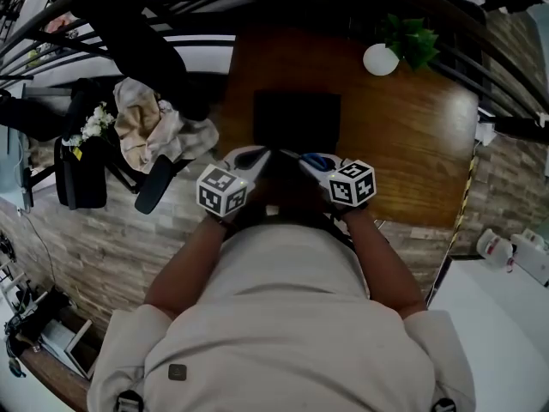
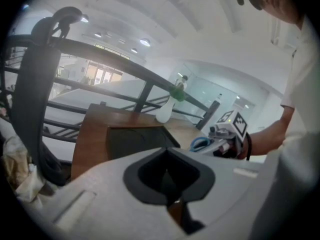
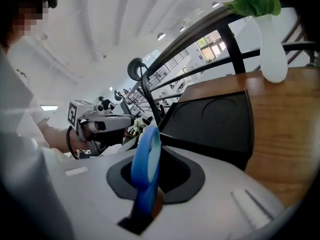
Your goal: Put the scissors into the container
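I hold both claws close together on the near side of the black container (image 1: 296, 120), which lies flat on the wooden surface (image 1: 412, 136). My right claw (image 1: 306, 158) is pinching the scissors (image 3: 146, 159): its pads press on the blue handle loop, which stands up on edge between them and leans toward the container. In the head view the same blue handle shows at the claw's tip, just short of the container's near edge, so the scissors are outside the container and in my grip. I cannot make out the blades in any view. My left claw (image 1: 264, 154) sits just beside the right one, also on the near side of the container, its tip turned inward toward the other. Its pads are pressed together with nothing between them. Past the container's far right corner stands a white vase (image 1: 380, 59) with a green plant (image 1: 412, 39) in it. Well to the left of the container, off the surface, a crumpled beige cloth (image 1: 146, 125) hangs over a black chair.
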### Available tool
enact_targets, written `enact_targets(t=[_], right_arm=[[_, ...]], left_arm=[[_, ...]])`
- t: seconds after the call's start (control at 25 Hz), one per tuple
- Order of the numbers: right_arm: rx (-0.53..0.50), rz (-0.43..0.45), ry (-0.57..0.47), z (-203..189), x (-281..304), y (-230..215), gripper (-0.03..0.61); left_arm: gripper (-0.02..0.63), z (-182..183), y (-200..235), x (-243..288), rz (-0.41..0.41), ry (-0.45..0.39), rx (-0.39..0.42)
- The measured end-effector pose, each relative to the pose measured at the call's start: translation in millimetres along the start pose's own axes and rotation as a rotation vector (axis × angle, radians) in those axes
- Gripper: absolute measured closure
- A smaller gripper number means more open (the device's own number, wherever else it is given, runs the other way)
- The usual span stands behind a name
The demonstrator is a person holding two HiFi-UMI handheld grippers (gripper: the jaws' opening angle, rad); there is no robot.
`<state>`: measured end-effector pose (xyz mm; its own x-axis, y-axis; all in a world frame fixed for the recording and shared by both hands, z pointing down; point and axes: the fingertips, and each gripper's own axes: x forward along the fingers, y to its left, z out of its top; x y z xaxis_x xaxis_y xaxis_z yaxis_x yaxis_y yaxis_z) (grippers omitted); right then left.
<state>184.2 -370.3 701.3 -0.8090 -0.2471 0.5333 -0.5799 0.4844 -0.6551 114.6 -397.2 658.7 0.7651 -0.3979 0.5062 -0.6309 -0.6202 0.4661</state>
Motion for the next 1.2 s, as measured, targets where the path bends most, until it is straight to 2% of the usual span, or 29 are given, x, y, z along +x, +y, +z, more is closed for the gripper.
enact_targets(t=[0.48,0.68,1.0,1.2], right_arm=[[0.116,0.015,0.057,-25,41,-24,0.526],[0.179,0.025,0.08,-36,49,-33,0.522],[0.199,0.032,0.089,-39,64,-36,0.509],[0.175,0.025,0.113,-42,68,-34,0.497]], left_arm=[[0.611,-29,17,7,0.025,0.038,-0.051],[0.611,-33,10,10,0.014,0.05,-0.063],[0.611,-33,1,13,-0.022,0.037,-0.06],[0.611,-34,2,11,-0.032,0.032,-0.07]])
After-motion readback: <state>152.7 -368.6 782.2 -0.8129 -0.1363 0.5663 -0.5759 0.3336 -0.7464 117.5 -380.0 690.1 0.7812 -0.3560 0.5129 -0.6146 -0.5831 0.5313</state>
